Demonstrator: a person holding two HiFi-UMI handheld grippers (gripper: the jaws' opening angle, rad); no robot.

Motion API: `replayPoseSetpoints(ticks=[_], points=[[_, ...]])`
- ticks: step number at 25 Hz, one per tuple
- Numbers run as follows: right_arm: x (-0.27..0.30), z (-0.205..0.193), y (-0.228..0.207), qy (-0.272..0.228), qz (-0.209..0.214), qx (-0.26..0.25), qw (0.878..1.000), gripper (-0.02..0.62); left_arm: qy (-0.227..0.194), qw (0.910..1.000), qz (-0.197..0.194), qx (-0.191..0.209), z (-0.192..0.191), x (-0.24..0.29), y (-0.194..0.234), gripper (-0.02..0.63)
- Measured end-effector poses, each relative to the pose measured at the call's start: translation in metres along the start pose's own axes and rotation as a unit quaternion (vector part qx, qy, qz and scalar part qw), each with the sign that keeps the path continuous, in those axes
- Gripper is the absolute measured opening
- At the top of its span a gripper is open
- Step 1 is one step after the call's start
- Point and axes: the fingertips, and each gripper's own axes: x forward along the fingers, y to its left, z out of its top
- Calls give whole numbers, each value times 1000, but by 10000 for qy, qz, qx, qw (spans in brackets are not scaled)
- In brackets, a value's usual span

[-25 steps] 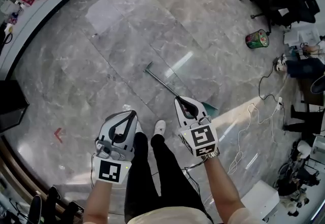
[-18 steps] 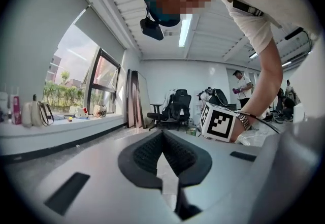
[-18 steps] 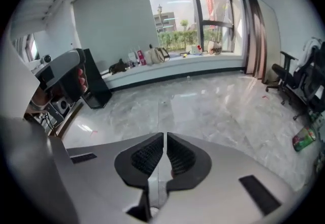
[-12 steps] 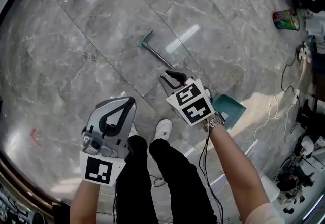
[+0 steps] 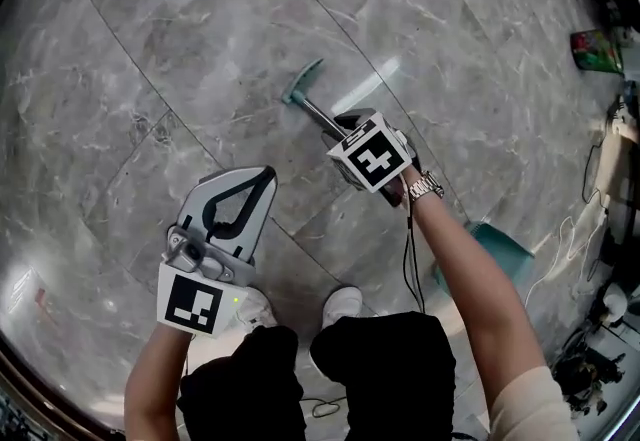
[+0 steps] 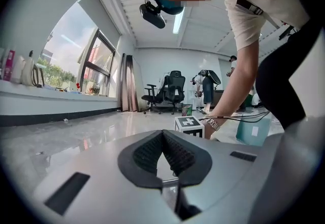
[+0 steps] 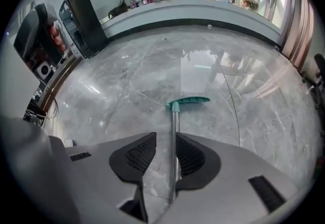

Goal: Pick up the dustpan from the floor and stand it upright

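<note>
The dustpan lies flat on the floor; its metal shaft runs between the right gripper's parted jaws, below the teal T-grip, not yet clamped; close squarely on the shaft, or it may swivel when lifted; the left gripper, jaws together and empty, hangs beside the dustpan.
</note>
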Motion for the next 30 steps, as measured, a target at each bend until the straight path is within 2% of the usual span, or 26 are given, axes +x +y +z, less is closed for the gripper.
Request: replayPoseSetpoints(ticks=[4, 8, 10, 14, 18, 21, 26, 30], points=[[40, -7, -20, 242, 8, -117, 9996, 107, 64, 9999, -134, 7, -43, 19, 4, 11], [70, -9, -25, 454, 119, -378, 9982, 107, 14, 9991, -337, 244, -62, 28, 2, 11], [79, -11, -18, 543, 332, -238, 9977, 107, 3, 9991, -347, 247, -66, 31, 1, 11], [82, -5, -26, 472, 197, -13, 9987, 107, 2, 9993, -258, 258, -69, 33, 4, 11], [85, -7, -34, 487, -168, -255, 9983, 100, 13, 9993, -248, 288, -73, 33, 3, 11], [83, -8, -35, 455, -177, -192, 9986, 95, 9, 9993, -243, 274, -76, 34, 4, 11], [54, 0, -25, 115, -194, -203, 9995, 95, -27, 9996, -254, 116, -59, 42, 3, 11], [-9, 12, -12, -380, -288, -136, 9988, 94, 93, 9990, -390, 178, 2, 39, -7, 11]])
